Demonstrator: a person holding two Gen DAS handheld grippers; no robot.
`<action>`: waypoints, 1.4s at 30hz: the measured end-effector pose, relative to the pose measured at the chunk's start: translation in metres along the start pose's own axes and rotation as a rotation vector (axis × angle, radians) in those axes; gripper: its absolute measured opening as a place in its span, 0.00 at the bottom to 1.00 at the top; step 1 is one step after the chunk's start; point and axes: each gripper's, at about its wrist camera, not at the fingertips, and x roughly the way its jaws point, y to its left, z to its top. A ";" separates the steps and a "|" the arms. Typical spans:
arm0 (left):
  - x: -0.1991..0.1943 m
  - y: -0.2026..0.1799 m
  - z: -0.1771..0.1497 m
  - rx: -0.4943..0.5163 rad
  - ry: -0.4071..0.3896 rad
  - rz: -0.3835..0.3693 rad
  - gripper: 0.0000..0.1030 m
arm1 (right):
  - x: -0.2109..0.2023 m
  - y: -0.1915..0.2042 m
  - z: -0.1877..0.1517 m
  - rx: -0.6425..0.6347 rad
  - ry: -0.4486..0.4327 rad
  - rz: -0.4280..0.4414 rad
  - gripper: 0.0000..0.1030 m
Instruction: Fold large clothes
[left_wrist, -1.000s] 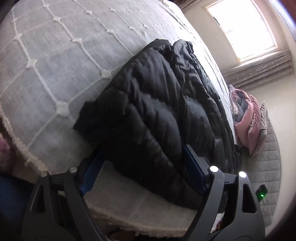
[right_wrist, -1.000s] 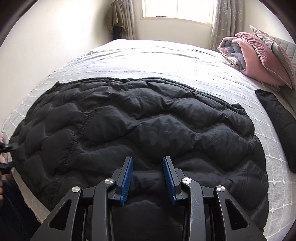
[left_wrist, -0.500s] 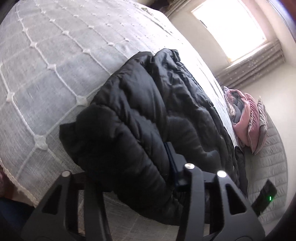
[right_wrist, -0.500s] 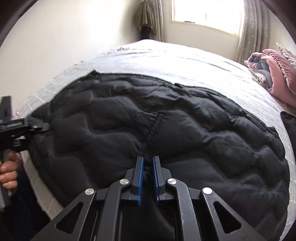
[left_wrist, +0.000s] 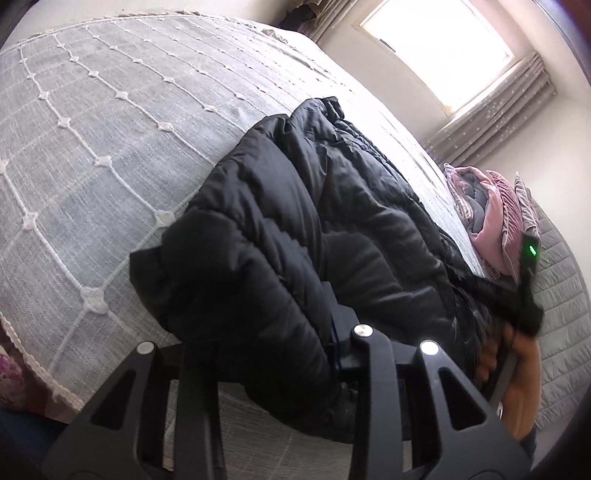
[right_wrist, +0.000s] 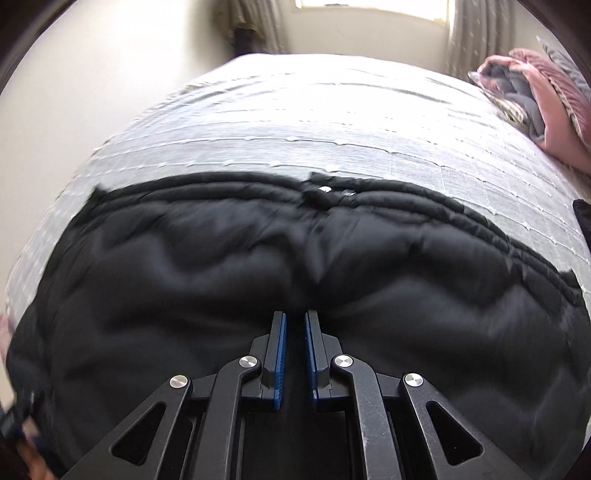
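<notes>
Puffer jacket pinched at two points along its near edge

Puffer jacket (right_wrist: 295, 266) fabric sits between both of my tools. My right gripper (right_wrist: 294, 325) is pressed almost together on a thin fold at the near hem, blue pads (right_wrist: 279, 354) nearly meeting with black cloth between them. My left gripper (left_wrist: 258, 354) is closing on a fat, padded corner at the jacket's left end; that bulk fills the jaws and hides one finger, so the pads look pressed into it. In the left view my right hand (left_wrist: 517, 365) shows at the jacket's other end.

The jacket lies spread across the near part of the bed (right_wrist: 314, 122), on a pale stitched bedspread (left_wrist: 92, 147), its far edge running left to right. A pink and grey bundle of bedding (right_wrist: 535, 85) sits far right, near the window (left_wrist: 439, 51).

I judge it light but bulky, soft and springy; the shell looks slick, so thin pinches may slide. Seams and hem edges give the surest hold, and puffed layers will resist lying flat.
</notes>
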 end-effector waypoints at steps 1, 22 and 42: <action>-0.001 -0.002 -0.001 0.005 -0.005 0.001 0.33 | 0.010 -0.003 0.010 0.007 0.017 -0.019 0.09; 0.004 -0.044 0.005 0.164 -0.127 -0.097 0.60 | 0.064 -0.012 0.040 0.058 0.014 -0.034 0.10; -0.037 -0.097 0.000 0.298 -0.358 -0.126 0.22 | -0.034 -0.005 -0.067 -0.025 -0.073 0.114 0.15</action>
